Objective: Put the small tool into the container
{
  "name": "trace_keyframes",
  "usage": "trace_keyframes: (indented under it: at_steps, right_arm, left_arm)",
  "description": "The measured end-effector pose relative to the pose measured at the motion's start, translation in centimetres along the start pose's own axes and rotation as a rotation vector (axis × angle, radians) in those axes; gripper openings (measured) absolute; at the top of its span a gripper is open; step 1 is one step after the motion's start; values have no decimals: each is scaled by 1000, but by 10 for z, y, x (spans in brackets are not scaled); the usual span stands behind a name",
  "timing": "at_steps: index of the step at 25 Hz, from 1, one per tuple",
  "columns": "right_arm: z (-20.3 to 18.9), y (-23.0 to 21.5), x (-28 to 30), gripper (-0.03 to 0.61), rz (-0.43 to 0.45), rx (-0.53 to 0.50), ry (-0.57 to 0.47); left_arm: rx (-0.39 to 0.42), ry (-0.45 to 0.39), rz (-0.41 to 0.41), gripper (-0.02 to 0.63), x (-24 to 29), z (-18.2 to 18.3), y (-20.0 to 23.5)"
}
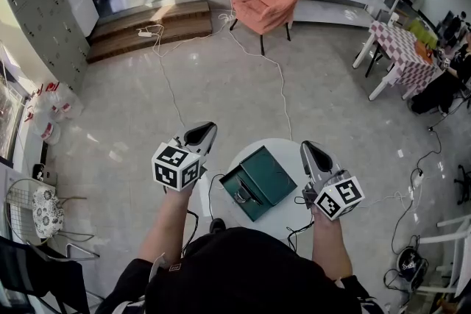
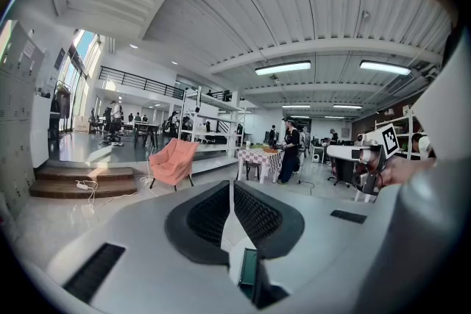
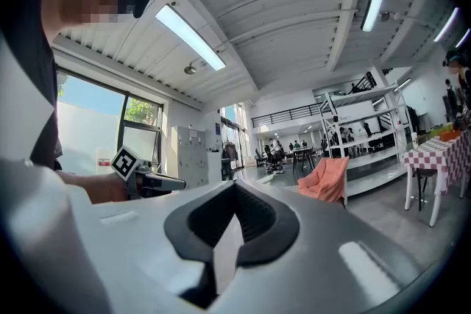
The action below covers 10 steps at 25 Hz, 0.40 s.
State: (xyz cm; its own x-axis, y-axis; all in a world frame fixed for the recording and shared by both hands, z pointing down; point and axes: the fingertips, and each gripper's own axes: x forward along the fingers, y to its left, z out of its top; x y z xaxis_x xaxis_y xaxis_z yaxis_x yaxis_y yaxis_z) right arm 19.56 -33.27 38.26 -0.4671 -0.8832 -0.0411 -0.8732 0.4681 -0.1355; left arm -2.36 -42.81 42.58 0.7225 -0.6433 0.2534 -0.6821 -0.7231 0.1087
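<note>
the left tongs [image 1: 200, 134] and right tongs [image 1: 315, 154] are both held up above the round white bench [image 1: 254, 152], noses aimed out across the room rather than down at the work. in the left gripper view the left tongs [image 2: 232, 187] have their ribbed pads together at the tip with nothing between them, and the right tongs [image 3: 235, 186] are the same in the right gripper view.

the green container [image 1: 266, 174] sits on the bench between the two arms, apparently lying open. a small metal-looking piece [image 1: 243, 195] shows in its nearer part. it may be the small tool already lying inside, but the head view is too coarse to be sure.

so the scene fits either tongs raised ahead of a pick or tongs lifted away with the tool in. the sound thing is to tip the view down onto the container and confirm what lies there, keeping both tongs clear of the box edges.
</note>
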Motion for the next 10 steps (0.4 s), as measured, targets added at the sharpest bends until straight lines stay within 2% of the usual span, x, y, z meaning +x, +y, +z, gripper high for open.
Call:
trace_keyframes:
  at_steps: [10]
  right_arm:
    - [-2, -2, 4, 8, 3, 10, 7]
  left_arm:
    - [-5, 6, 6, 25, 2, -3, 5]
